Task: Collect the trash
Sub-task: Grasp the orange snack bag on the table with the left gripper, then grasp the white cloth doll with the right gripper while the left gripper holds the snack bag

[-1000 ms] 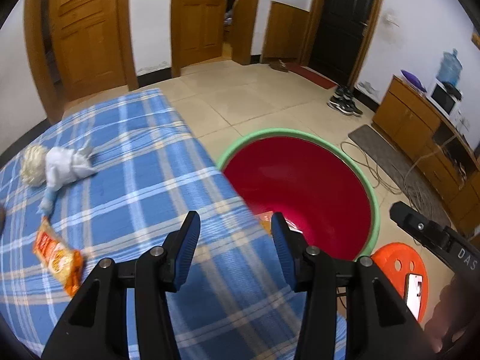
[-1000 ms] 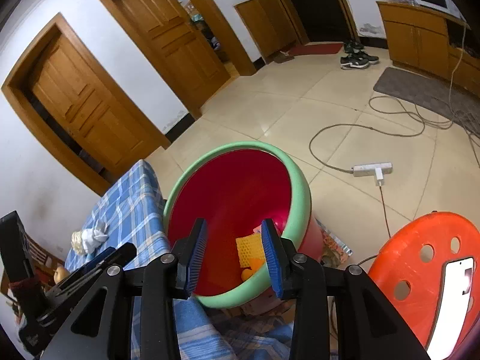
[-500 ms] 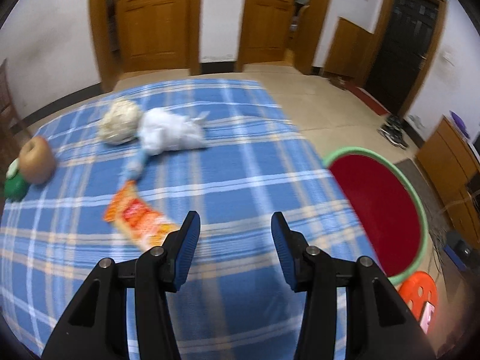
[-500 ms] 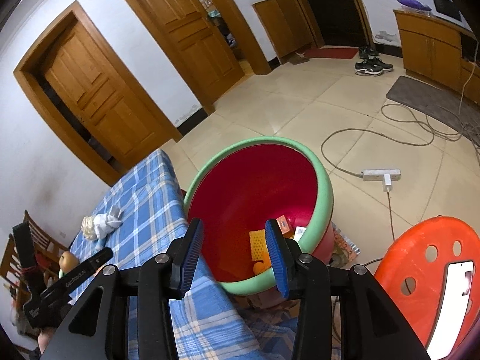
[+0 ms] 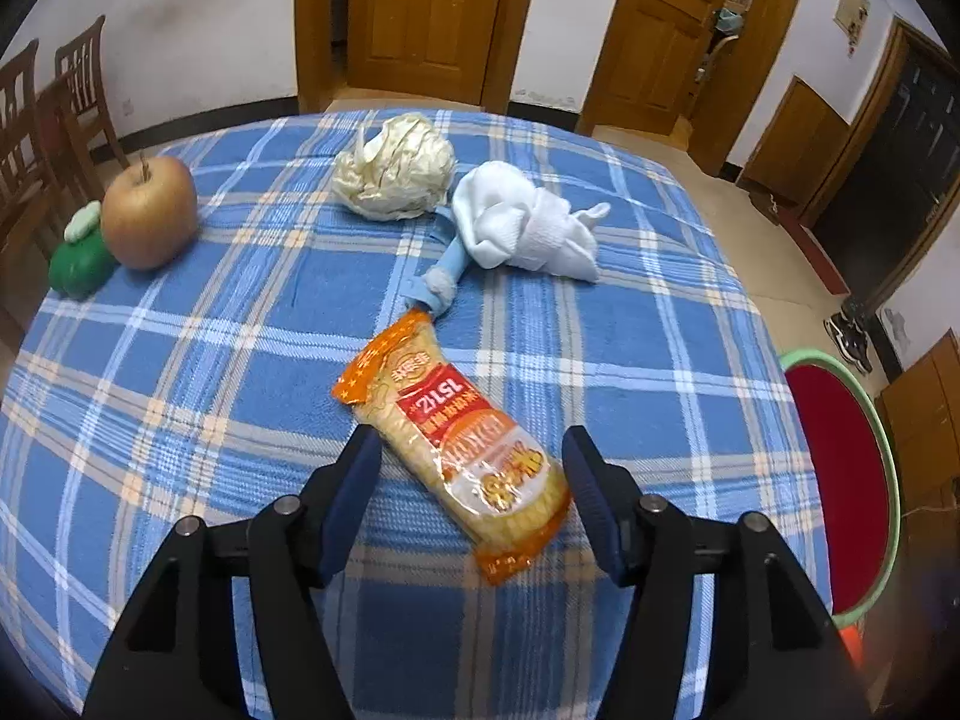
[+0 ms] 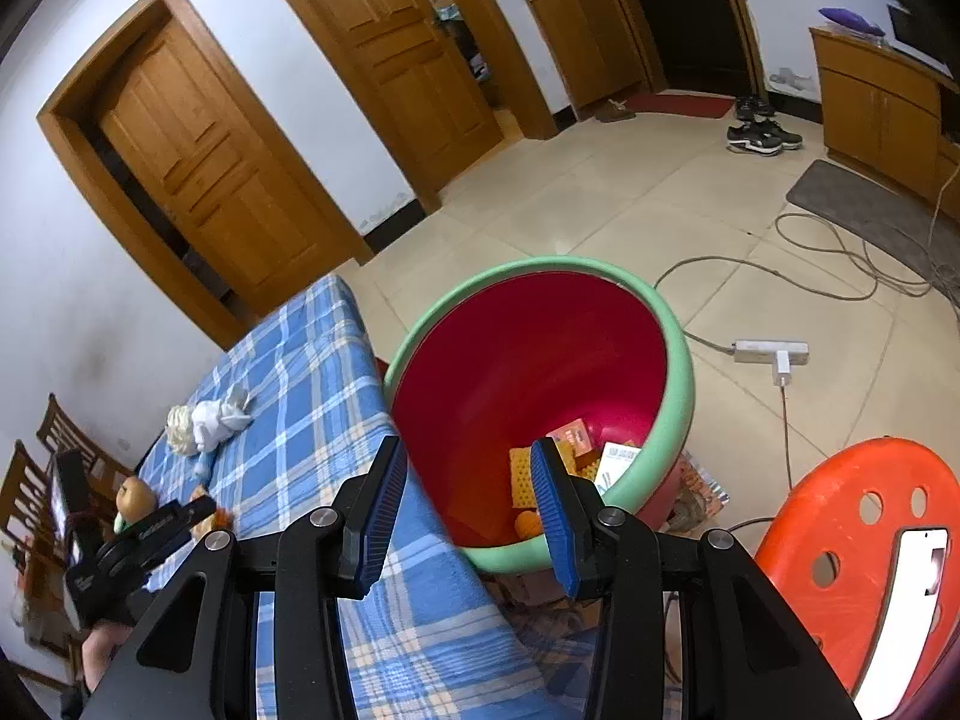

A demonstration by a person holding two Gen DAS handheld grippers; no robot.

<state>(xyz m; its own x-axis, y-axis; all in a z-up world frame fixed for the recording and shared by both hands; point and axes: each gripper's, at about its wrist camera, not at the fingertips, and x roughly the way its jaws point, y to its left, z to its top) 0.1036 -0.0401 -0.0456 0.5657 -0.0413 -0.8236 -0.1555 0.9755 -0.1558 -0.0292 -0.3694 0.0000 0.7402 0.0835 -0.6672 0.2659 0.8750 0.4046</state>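
A blue, white and tan plaid tablecloth (image 5: 180,396) is seen under an orange, red and yellow printed snack packet (image 5: 462,450). A red-lined plastic tub with a green rim (image 6: 540,360) and an orange plastic stool (image 6: 840,540) are shown.

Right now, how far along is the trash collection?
Done: several scraps already lie in the red bin.

In hand: nothing yet. The left claw has just been opening and straddles the orange snack wrapper on the blue plaid cloth, its pads not pressing it. The right claw is open and holds nothing.

Left: wrapper, crumpled paper ball, white tissue wad, light blue scrap.
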